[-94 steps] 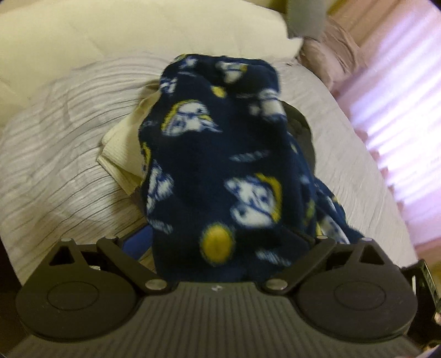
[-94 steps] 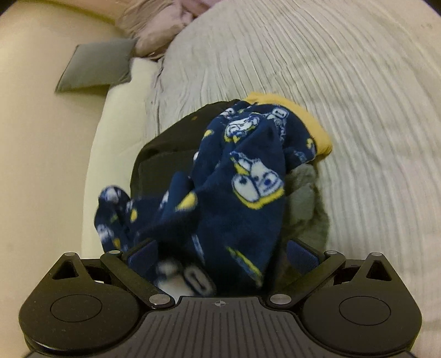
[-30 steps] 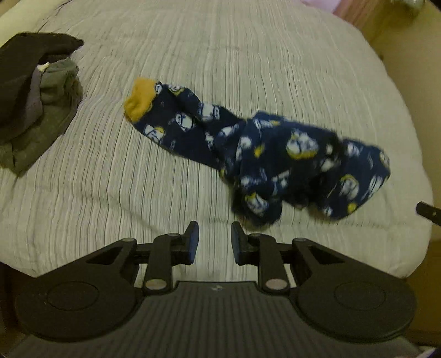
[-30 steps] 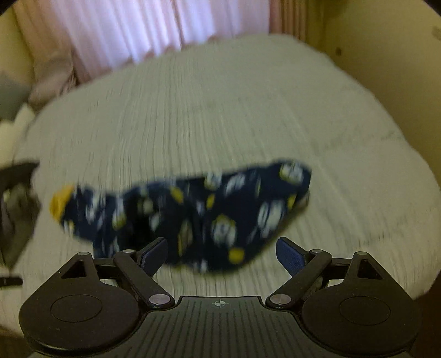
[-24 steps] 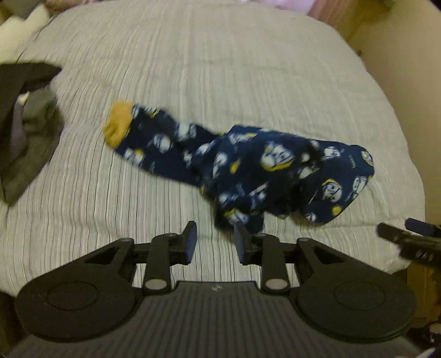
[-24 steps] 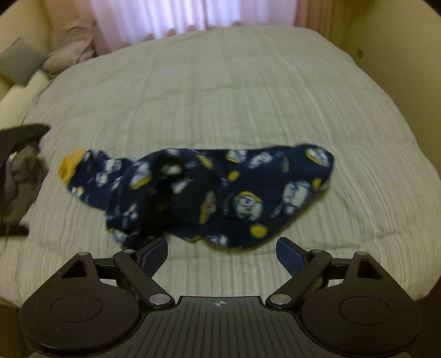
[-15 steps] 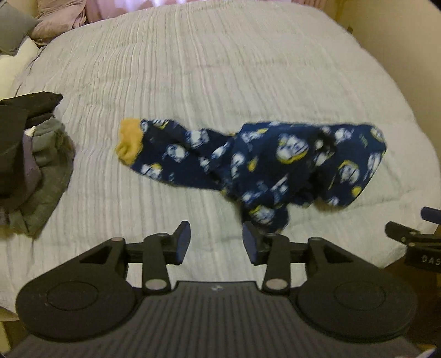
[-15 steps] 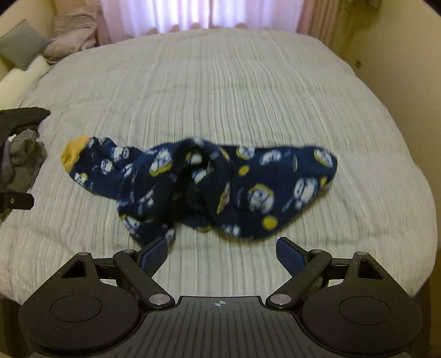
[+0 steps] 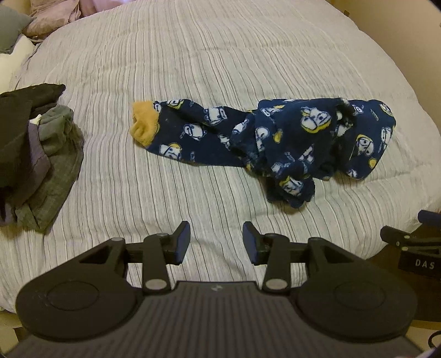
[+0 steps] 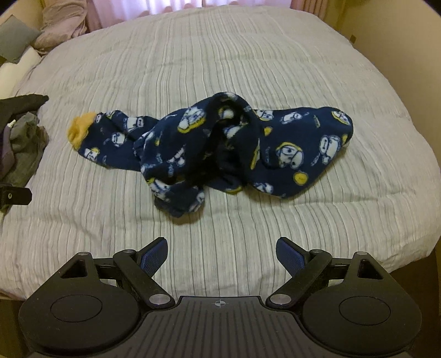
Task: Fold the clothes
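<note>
A navy fleece garment with white and yellow cartoon prints lies crumpled across the middle of the bed, its yellow cuff pointing left. My left gripper hovers open over the bed's near edge, below and left of the garment's bunched middle, holding nothing. My right gripper is wide open and empty too, short of the garment's near fold. The right gripper's tip shows at the right edge of the left wrist view.
A pile of dark and grey-green clothes sits at the bed's left side. The striped grey bedspread stretches behind the garment. Pillows lie at the far left; a wall bounds the right.
Both grippers let the navy garment go and it dropped onto the bed. The left gripper's fingers have spread wider over the last second; both cameras pulled back.
</note>
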Motion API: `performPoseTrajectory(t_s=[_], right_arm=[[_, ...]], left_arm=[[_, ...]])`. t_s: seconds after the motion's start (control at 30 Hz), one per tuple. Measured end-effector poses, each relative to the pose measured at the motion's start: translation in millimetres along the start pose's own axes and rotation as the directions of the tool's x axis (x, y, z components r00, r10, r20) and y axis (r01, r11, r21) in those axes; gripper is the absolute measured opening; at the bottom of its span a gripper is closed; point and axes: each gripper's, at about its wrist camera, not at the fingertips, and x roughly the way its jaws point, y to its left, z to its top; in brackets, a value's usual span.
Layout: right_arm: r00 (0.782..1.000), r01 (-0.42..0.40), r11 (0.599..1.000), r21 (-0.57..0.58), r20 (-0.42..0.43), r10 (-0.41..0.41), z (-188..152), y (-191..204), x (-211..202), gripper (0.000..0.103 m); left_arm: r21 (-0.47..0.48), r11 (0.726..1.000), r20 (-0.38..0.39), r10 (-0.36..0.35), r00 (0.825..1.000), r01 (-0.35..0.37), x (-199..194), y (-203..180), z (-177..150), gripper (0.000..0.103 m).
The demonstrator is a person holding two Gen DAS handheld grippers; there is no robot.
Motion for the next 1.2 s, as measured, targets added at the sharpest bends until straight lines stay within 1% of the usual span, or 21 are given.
performPoseTrajectory(t_s=[0.1,0.2,0.43,0.53,0.63,0.7,0.8,0.87,0.93,1.0,1.1,1.2], right_arm=[[1.000,0.010,1.000,-0.016,0.007,-0.010,2.1,3.3,3.2,0.089],[1.000,0.005,0.999,-0.042,0.007,-0.005,3.1,2.7,10.1,0.089],[0.999,-0.030,0.994,-0.106,-0.020,0.028,14.3,-28.3,26.3,0.089],[0.999,-0.045,0.990,-0.133,-0.033,0.041,19.1,-41.6,33.2,0.089],[0.997,-0.066,0.984,-0.168,-0.044,0.060,24.8,-56.4,40.5,0.089],[0.995,-0.093,0.971,-0.220,-0.050,0.084,28.7,-65.2,47.2,0.089],[0.988,-0.154,0.937,-0.313,-0.073,0.138,32.4,-71.1,62.5,0.089],[0.980,-0.197,0.906,-0.374,-0.095,0.174,31.0,-66.3,74.7,0.089],[0.972,-0.235,0.881,-0.411,-0.122,0.202,30.3,-59.8,85.4,0.089],[0.960,-0.282,0.853,-0.439,-0.128,0.251,29.1,-49.5,96.3,0.089],[0.948,-0.316,0.832,-0.455,-0.125,0.292,25.8,-31.7,112.5,0.089],[0.947,-0.317,0.821,-0.474,-0.111,0.301,22.1,-11.5,129.6,0.089]], left_arm=[[-0.012,1.000,-0.003,-0.002,1.000,0.002,3.4,4.8,-1.7,0.037],[-0.048,0.999,-0.015,0.002,1.000,-0.003,11.1,11.5,-4.4,0.037],[-0.134,0.990,-0.059,0.041,0.997,-0.049,26.2,12.7,-9.5,0.037],[-0.183,0.980,-0.072,0.071,0.995,-0.083,30.4,5.8,-10.2,0.037],[-0.256,0.960,-0.084,0.093,0.992,-0.112,35.5,-2.2,-12.1,0.037],[-0.312,0.942,-0.095,0.101,0.990,-0.126,40.2,-8.2,-15.5,0.037],[-0.384,0.912,-0.111,0.108,0.988,-0.143,47.2,-17.5,-25.0,0.037],[-0.428,0.892,-0.130,0.099,0.987,-0.145,49.4,-22.3,-33.7,0.037],[-0.462,0.876,-0.135,0.087,0.987,-0.140,48.4,-25.6,-42.8,0.037],[-0.481,0.865,-0.143,0.087,0.986,-0.146,47.3,-26.1,-51.4,0.037],[-0.498,0.851,-0.173,0.088,0.981,-0.165,50.6,-19.9,-63.1,0.037],[-0.498,0.848,-0.199,0.092,0.976,-0.182,57.3,-7.8,-71.4,0.037]])
